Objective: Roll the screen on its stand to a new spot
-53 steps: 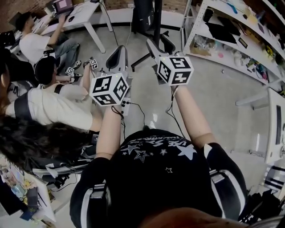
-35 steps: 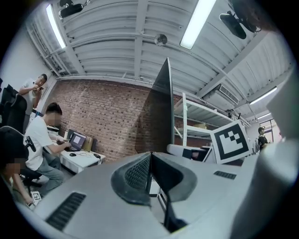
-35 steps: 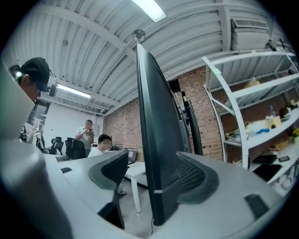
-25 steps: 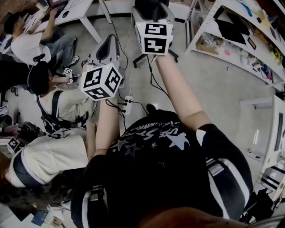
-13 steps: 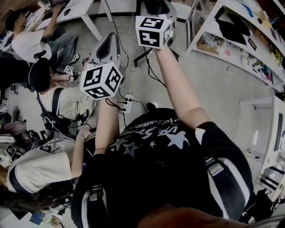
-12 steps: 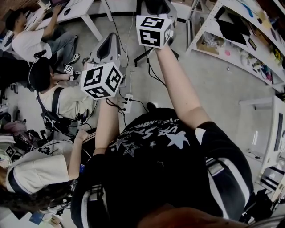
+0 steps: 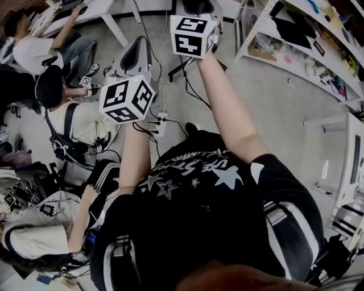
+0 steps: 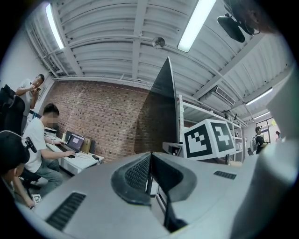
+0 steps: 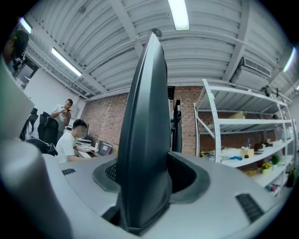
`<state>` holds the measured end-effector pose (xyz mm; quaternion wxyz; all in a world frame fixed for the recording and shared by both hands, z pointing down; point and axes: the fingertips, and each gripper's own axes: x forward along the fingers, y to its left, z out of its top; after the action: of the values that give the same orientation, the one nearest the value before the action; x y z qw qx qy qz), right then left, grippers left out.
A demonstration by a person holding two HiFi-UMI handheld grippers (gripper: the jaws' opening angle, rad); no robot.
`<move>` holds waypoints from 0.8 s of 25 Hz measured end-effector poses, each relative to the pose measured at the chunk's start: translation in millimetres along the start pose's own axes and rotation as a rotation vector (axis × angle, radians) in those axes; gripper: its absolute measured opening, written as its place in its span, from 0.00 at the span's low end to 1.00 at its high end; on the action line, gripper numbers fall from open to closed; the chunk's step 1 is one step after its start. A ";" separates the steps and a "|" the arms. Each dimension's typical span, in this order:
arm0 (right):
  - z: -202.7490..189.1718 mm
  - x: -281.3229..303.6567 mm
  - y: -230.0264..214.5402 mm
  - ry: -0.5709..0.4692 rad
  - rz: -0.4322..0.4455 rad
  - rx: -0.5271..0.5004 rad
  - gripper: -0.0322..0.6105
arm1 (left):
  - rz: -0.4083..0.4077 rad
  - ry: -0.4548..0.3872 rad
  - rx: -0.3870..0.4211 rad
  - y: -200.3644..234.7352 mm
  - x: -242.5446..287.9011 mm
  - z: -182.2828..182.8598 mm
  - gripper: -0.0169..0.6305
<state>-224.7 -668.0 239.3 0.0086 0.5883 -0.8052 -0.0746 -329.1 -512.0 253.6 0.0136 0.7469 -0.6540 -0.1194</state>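
Note:
The screen (image 9: 145, 116) is a dark panel seen edge-on, rising between the pads of my right gripper (image 9: 145, 179), which has just been closing and now presses on it. In the head view that right gripper (image 7: 205, 7) reaches the black screen (image 7: 190, 4) at the top edge, with a black stand leg (image 7: 177, 69) on the floor below. My left gripper (image 7: 138, 45) hovers lower and to the left. Its pads (image 8: 135, 172) meet at the tips with nothing between them, and the screen (image 8: 161, 112) stands just beyond, beside the right gripper's marker cube (image 8: 210, 137).
A white power strip (image 7: 158, 124) with black cables lies on the floor under my arms. People sit at the left (image 7: 79, 122), one at a white desk (image 7: 108, 8). White shelving (image 7: 301, 40) full of items runs along the right.
My right arm stretched forward to the screen at the top edge. Over the last second both marker cubes drifted slightly left, and the people at the left moved about.

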 end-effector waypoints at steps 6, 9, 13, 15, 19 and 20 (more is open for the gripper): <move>6.3 -45.2 -2.1 -0.031 0.019 0.018 0.43 | -0.017 0.006 -0.017 -16.8 -27.5 -5.9 0.05; 8.3 -69.7 -3.3 -0.042 0.034 0.019 0.43 | -0.032 0.013 -0.021 -30.8 -42.5 -10.3 0.05; 11.2 -99.3 -12.0 -0.043 0.036 0.023 0.43 | -0.045 0.027 -0.025 -49.4 -59.1 -15.7 0.05; 11.1 -115.2 -23.3 -0.039 0.028 0.024 0.42 | -0.054 0.037 -0.031 -58.5 -67.5 -19.1 0.05; 11.1 -147.7 -46.1 -0.041 0.017 0.032 0.41 | -0.070 0.048 -0.030 -77.4 -84.8 -25.3 0.05; 11.2 -155.5 -51.1 -0.042 0.017 0.035 0.41 | -0.071 0.049 -0.027 -82.7 -89.0 -26.3 0.05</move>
<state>-129.7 -534.4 233.1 -0.0179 0.5798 -0.8113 -0.0726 -253.8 -416.4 278.9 0.0356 0.7722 -0.6247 -0.1102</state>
